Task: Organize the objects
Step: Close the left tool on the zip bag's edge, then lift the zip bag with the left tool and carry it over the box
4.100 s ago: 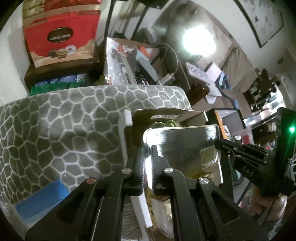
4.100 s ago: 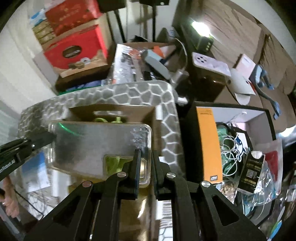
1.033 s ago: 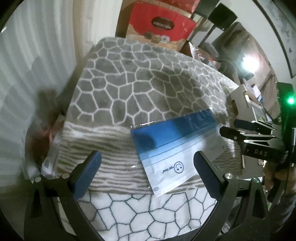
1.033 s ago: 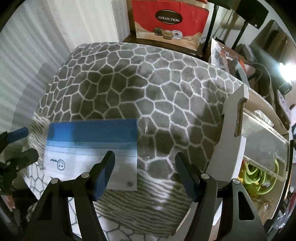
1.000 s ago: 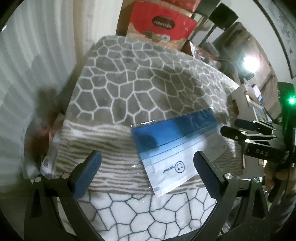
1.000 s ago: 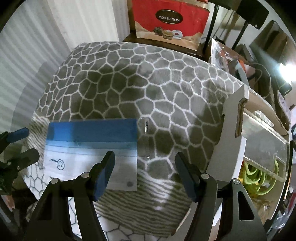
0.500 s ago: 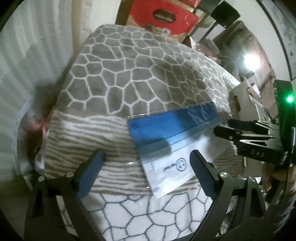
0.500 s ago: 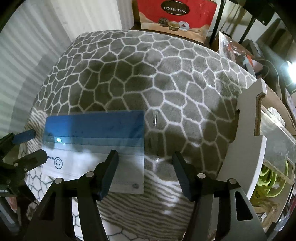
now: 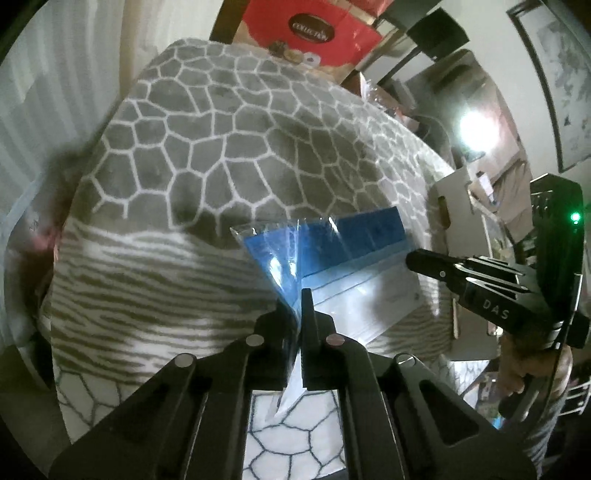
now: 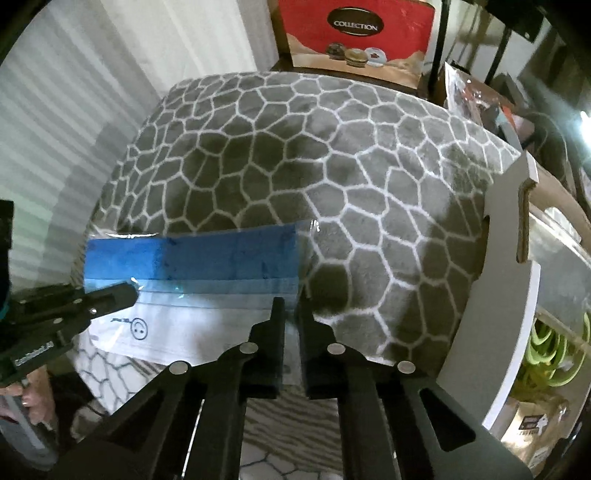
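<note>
Both tongs (image 9: 298,295) (image 10: 291,306) clamped on plastic bag (image 10: 192,280) ends

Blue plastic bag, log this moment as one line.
left gripper: shut on blue plastic bag | right gripper: shut on bag | bag on patterned blanket

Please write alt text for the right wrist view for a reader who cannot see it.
The right gripper is shut on one end of a blue-and-white bag lying on a grey patterned blanket. The left gripper pinches the bag's other end; a red box stands behind.

Clear plastic bag (image 10: 207,291) w/ blue top band, flat on patterned blanket (image 10: 295,155).
</note>
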The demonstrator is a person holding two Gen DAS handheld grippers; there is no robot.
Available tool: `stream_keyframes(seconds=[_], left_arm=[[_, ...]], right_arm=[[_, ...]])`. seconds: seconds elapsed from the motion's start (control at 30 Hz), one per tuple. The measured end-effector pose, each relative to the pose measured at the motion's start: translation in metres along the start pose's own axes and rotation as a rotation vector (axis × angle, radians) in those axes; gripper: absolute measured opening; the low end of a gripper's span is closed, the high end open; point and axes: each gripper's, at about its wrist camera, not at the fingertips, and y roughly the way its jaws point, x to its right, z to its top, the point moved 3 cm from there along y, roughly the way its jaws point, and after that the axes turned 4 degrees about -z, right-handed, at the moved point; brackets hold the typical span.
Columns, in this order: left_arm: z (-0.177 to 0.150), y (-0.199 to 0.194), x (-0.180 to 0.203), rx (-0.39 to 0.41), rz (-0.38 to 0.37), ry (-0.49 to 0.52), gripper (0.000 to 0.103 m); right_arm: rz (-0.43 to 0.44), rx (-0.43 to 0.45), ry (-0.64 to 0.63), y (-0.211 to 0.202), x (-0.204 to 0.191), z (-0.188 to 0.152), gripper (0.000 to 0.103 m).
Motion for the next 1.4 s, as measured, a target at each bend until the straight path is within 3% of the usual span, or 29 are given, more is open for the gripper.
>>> stream_keyframes(seconds=[0.23, 0.63, 1.0, 1.2, 1.4], left_arm=[[0.024, -0.022, 0.027, 0.034, -0.003, 0.040, 0.004], [0.057, -0.019, 0.128, 0.033, -0.058, 0.182, 0.004], [0.060, 0.035, 0.235, -0.040, -0.111, 0.299, 0.004], [0.065, 0.071, 0.267, -0.077, -0.108, 0.315, 0.004], [0.068, 0.104, 0.275, -0.104, -0.082, 0.314, 0.005]], right_arm=[[0.035, 0.056, 0.035, -0.034, 0.011, 0.005, 0.004], [-0.015, 0.170, 0.138, -0.116, 0.079, -0.001, 0.003], [-0.114, 0.189, 0.284, -0.149, 0.175, -0.034, 0.003], [-0.162, 0.171, 0.370, -0.142, 0.227, -0.043, 0.003], [-0.200, 0.171, 0.399, -0.130, 0.254, -0.044, 0.003]])
